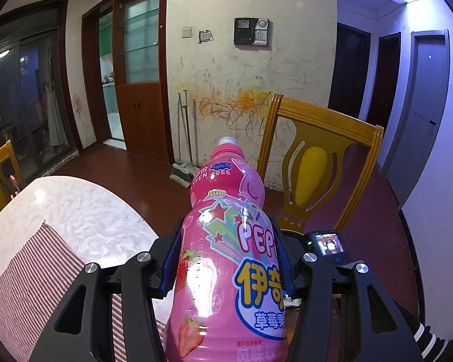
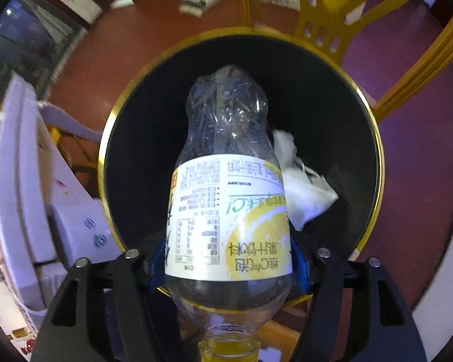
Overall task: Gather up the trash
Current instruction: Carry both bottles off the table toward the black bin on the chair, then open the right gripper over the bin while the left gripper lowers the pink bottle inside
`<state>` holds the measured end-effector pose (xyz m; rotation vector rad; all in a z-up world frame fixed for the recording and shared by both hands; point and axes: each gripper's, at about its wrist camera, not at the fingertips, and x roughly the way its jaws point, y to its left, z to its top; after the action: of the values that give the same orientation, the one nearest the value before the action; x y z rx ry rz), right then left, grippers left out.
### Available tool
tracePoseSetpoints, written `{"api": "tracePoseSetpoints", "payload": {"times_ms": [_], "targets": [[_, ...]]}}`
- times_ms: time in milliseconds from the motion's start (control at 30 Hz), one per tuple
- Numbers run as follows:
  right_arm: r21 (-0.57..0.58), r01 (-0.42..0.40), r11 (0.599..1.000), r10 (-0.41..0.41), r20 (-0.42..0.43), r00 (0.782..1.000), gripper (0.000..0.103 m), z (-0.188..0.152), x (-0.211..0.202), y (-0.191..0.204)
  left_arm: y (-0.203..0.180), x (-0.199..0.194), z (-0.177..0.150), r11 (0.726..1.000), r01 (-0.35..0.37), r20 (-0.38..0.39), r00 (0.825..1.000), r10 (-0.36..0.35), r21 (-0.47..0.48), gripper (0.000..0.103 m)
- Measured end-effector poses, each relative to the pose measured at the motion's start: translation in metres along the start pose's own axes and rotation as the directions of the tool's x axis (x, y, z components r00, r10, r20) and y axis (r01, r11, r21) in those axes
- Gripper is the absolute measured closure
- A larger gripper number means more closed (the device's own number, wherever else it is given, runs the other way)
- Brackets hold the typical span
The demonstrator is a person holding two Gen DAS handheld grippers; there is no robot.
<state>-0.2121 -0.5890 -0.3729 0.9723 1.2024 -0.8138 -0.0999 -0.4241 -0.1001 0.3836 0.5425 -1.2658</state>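
A pink strawberry-drink bottle (image 1: 226, 226) with a white cap stands between the blue pads of my left gripper (image 1: 226, 241), which is shut on its body, above the table's edge. In the right wrist view a clear bottle with a lemon label (image 2: 229, 199) hangs base-down over a black bin with a gold rim (image 2: 105, 150). My right gripper (image 2: 229, 259) points almost straight down into the bin. The clear bottle is still between its blue pads, which stand just off the bottle's sides. Crumpled white paper (image 2: 305, 193) lies inside the bin.
A marble-topped table (image 1: 75, 211) with a striped cloth (image 1: 30, 271) is at the left. A yellow wooden chair (image 1: 317, 163) stands behind the bin, also seen as the chair (image 2: 332, 0). A pale plastic object (image 2: 24, 181) is left of the bin. A broom (image 1: 181, 175) leans on the scribbled wall.
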Motion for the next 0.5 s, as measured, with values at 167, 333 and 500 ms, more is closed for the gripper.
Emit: {"api": "tracePoseSetpoints", "payload": {"times_ms": [167, 333, 500], "targets": [[0.022, 0.041, 0.999, -0.042, 0.04, 0.998, 0.018, -0.004, -0.012, -0.006, -0.004, -0.001, -0.001, 1.0, 0.016, -0.003, 1.0, -0.016, 0.013, 0.051], [0.059, 0.01, 0.998, -0.016, 0.105, 0.994, 0.018, -0.008, -0.026, -0.023, -0.01, 0.001, -0.002, 0.999, 0.03, -0.008, 1.0, -0.03, 0.026, 0.051], [0.116, -0.067, 0.991, 0.049, 0.155, 0.987, 0.018, -0.01, -0.041, -0.036, -0.016, 0.002, -0.002, 0.998, 0.041, -0.015, 0.999, -0.04, 0.041, 0.051]]}}
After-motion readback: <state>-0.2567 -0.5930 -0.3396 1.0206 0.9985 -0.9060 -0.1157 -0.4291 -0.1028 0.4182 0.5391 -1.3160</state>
